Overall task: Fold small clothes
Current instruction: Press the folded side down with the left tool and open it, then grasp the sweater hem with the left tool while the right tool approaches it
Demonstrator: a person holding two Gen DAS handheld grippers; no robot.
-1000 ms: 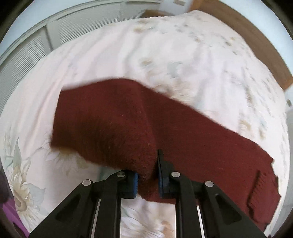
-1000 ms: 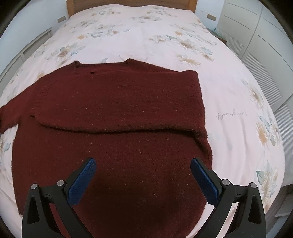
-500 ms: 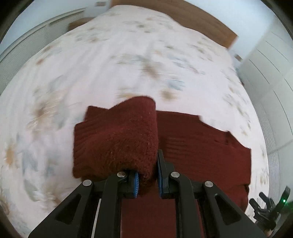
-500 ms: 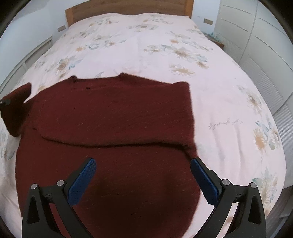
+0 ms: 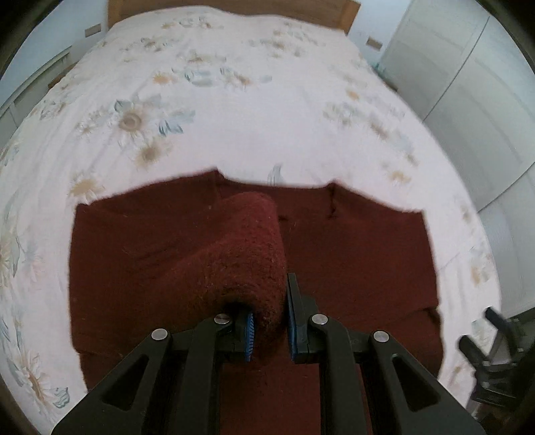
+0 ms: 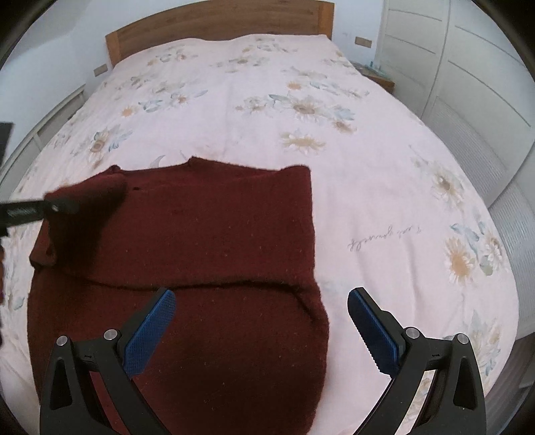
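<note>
1. The left gripper (image 5: 270, 318) is clamped on a sleeve (image 5: 247, 254) of the dark red sweater (image 5: 351, 261); the blue pads press the knit from both sides, and the fabric humps up in a roll between and ahead of them.
2. In the right wrist view the same gripper (image 6: 50, 209) enters from the left edge, holding the sleeve (image 6: 87, 207) raised above the left shoulder area of the sweater (image 6: 207, 241).
3. The sweater lies flat on the floral bedspread (image 6: 367, 167), neckline toward the wooden headboard (image 6: 220, 20). One sleeve is already folded across the chest, its lower edge forming a horizontal line over the body.
4. The right gripper (image 6: 260, 321) hangs with its jaws spread wide and holds nothing. Its left pad is over the lower body of the sweater; its right pad is over bare bedspread just beyond the garment's right edge.
5. White wardrobe doors (image 6: 468, 83) stand to the right of the bed.
</note>
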